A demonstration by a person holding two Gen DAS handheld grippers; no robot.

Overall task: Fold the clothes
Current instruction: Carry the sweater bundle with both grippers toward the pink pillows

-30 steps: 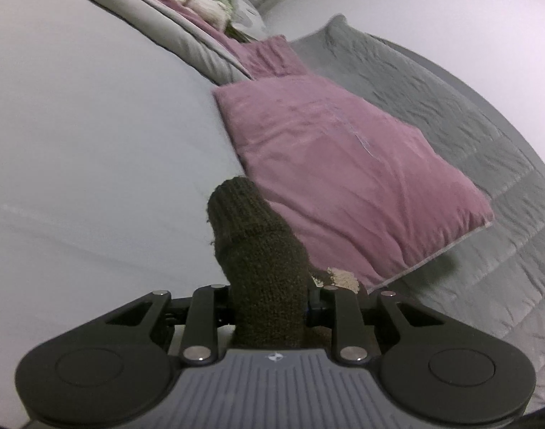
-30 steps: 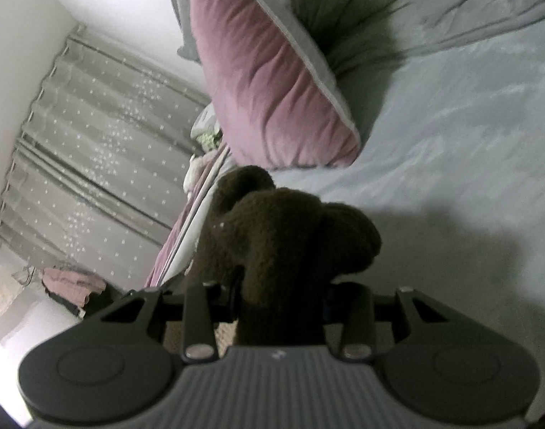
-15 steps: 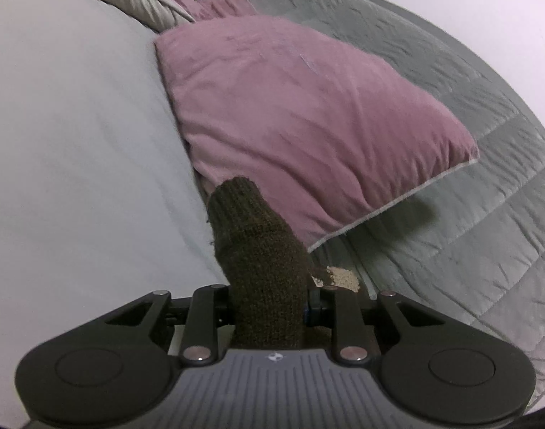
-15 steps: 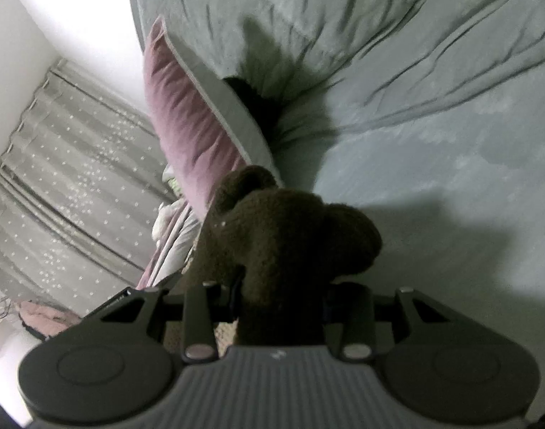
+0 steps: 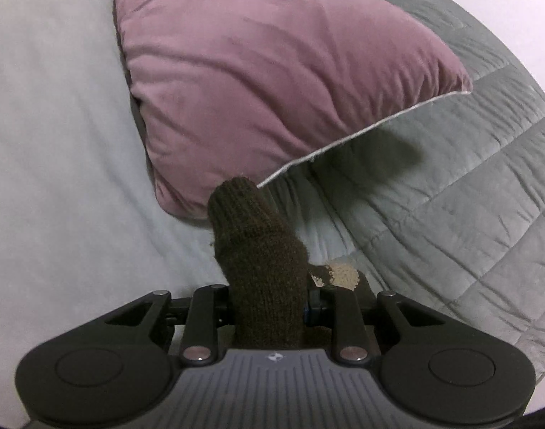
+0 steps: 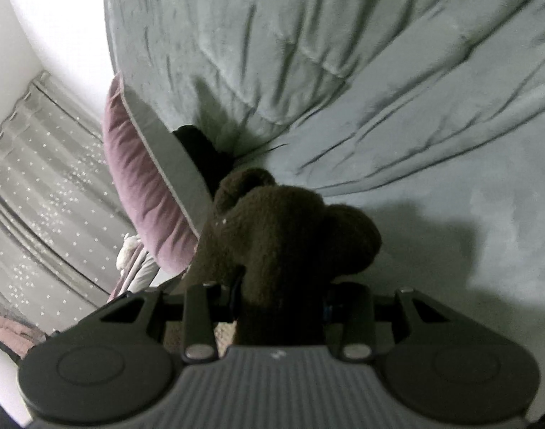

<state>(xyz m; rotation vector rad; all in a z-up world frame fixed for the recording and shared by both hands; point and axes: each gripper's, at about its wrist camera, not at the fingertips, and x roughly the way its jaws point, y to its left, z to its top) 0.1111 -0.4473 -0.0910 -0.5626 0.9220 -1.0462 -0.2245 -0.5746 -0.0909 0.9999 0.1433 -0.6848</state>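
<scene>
- Left gripper [image 5: 268, 307]: clamped on a dark brown ribbed knit [image 5: 258, 261]; the cloth sticks up from between the jaws, with a tan patch [image 5: 343, 273] of it showing just right.
- Right gripper [image 6: 283, 307]: clamped on a thick bunch of the same brown knit [image 6: 290, 236]. Probably one garment, both ends pinched, but the span between them is hidden.
- Location: garment is off the bed sheet [image 5: 58, 178], carried above it, near the pink pillow [image 5: 272, 71] and grey quilt [image 5: 451, 196].
- Step, as I read it: carry/reposition mid-fold. No fold is visible on the bed yet.
- Next: find bare sheet clear of the pillow, pull the grippers apart to tension the cloth, lower it flat, then release.
- Risk: bunched grip on the right may leave a lump.
</scene>
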